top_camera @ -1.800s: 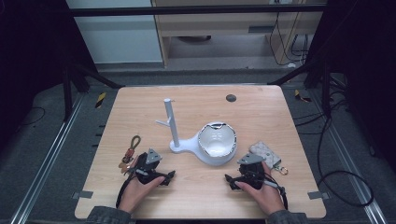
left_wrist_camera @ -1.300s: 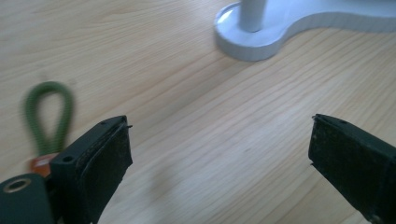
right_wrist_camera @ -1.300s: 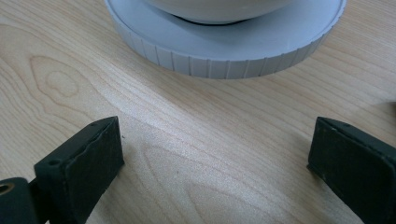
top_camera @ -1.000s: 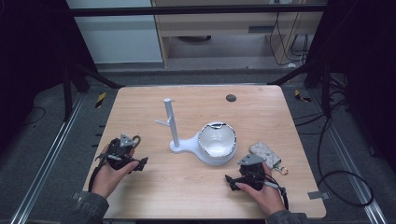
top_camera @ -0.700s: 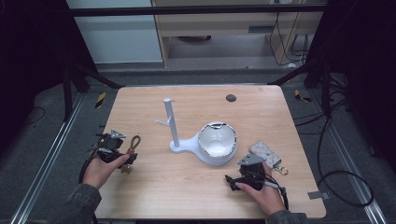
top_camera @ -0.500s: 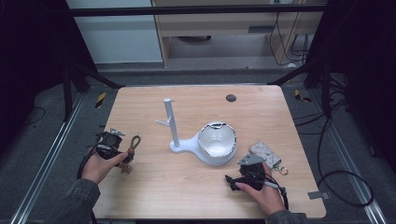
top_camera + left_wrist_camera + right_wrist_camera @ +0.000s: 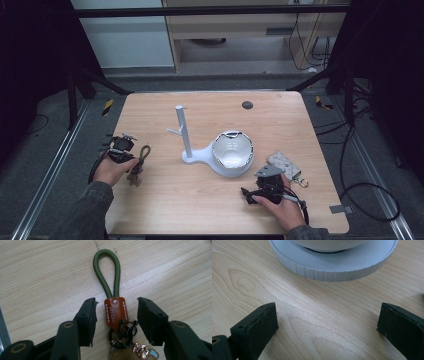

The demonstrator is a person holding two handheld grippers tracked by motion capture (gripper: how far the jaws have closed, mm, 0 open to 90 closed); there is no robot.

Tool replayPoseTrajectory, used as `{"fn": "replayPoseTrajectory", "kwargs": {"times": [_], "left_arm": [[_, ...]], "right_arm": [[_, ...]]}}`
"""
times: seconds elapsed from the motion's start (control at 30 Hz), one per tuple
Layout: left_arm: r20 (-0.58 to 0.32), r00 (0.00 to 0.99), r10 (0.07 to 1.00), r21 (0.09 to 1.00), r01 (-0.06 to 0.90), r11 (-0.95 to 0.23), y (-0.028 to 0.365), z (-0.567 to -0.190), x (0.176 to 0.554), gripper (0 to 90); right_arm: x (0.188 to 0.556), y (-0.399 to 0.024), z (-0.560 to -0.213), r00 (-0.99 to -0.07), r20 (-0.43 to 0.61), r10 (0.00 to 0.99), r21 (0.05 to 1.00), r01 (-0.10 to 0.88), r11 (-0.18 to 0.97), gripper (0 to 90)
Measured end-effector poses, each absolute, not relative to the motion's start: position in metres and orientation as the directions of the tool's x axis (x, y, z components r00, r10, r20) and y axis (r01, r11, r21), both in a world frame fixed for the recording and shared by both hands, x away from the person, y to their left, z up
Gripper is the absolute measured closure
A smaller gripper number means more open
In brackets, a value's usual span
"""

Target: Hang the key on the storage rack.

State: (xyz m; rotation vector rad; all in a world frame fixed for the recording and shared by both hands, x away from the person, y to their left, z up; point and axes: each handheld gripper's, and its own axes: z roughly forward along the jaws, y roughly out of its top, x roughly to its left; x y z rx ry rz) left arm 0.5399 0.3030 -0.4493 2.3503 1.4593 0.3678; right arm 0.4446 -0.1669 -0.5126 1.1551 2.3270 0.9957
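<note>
Your left gripper (image 7: 116,315) is closing around the keychain (image 7: 115,311) near the table's (image 7: 280,120) left edge, pads not yet touching it. Your right gripper (image 7: 327,327) is resting open before the empty white bowl (image 7: 232,152); a patterned pouch (image 7: 284,165) is lying beside it.

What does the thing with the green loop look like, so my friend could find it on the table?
Start at the white stand with its tall post in the middle of the wooden table, then look toward the table's left edge. There lies a keychain, between the open jaws of the left gripper. Its green rope loop, brown leather tab and dark metal rings set it apart from the pale patterned pouch on the right.
</note>
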Motion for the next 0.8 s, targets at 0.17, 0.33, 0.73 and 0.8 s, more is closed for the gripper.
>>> {"fn": "replayPoseTrajectory", "kwargs": {"times": [0.17, 0.33, 0.73, 0.8], "left_arm": [[0.049, 0.428, 0.903, 0.4, 0.82, -0.41, 0.299, -0.455, 0.544, 51.2], [0.044, 0.409, 0.911, 0.393, 0.832, -0.392, 0.3, -0.458, 0.547, 52.0], [0.02, 0.405, 0.914, 0.383, 0.842, -0.381, 0.3, -0.461, 0.55, 57.5], [0.021, 0.402, 0.915, 0.379, 0.844, -0.379, 0.3, -0.462, 0.551, 58.0]], "right_arm": [[0.445, -0.167, -0.513, -0.603, -0.008, 0.798, 0.725, 0.546, 0.42, 2.9], [0.445, -0.167, -0.513, -0.603, -0.006, 0.798, 0.725, 0.547, 0.418, 2.8], [0.445, -0.167, -0.513, -0.603, -0.008, 0.798, 0.725, 0.546, 0.42, 2.8], [0.445, -0.167, -0.513, -0.603, -0.008, 0.798, 0.725, 0.546, 0.42, 2.8]]}}
